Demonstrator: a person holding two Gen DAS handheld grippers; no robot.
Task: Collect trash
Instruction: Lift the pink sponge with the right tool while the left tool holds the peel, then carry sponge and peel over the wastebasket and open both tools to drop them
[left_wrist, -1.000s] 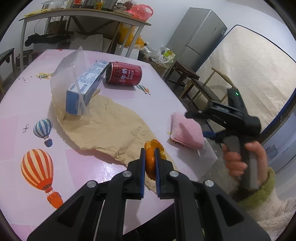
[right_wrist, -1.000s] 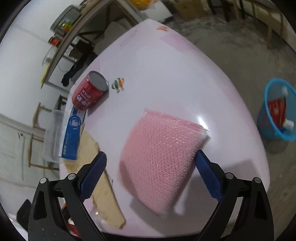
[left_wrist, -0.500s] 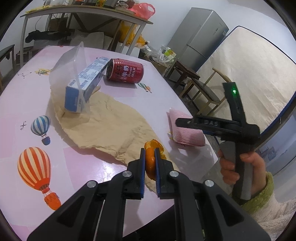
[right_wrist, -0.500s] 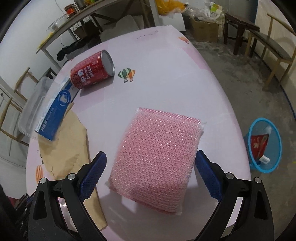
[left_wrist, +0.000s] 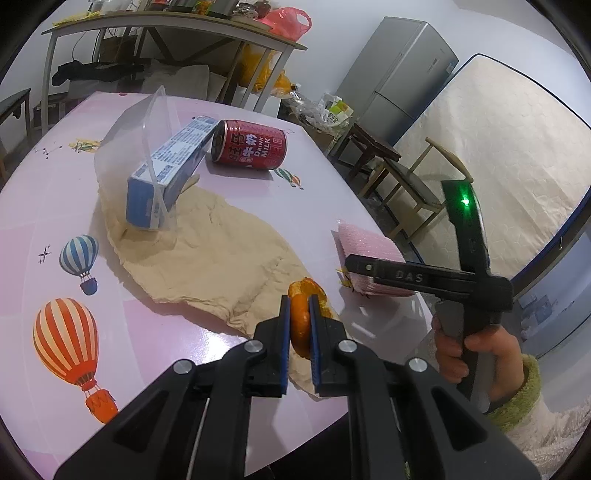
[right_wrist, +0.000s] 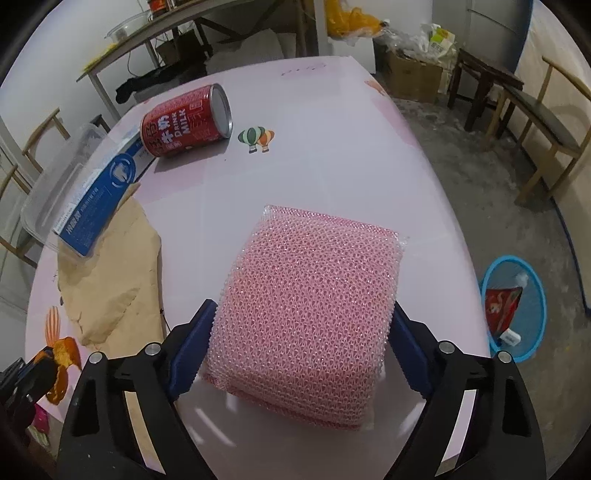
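The left gripper (left_wrist: 300, 325) is clamped on an orange peel (left_wrist: 301, 317) at lower centre of its view, lifted clear of the brown paper (left_wrist: 207, 258), presumably bound for the bin. The right gripper (right_wrist: 301, 347) straddles the pink sponge (right_wrist: 310, 314); its jaws have just been closing and the pads now sit at the sponge's sides, though a firm grip cannot be confirmed. The blue bin (right_wrist: 513, 306) sits on the floor at right. The can (right_wrist: 184, 122) and the box (right_wrist: 96, 199) remain at upper left.
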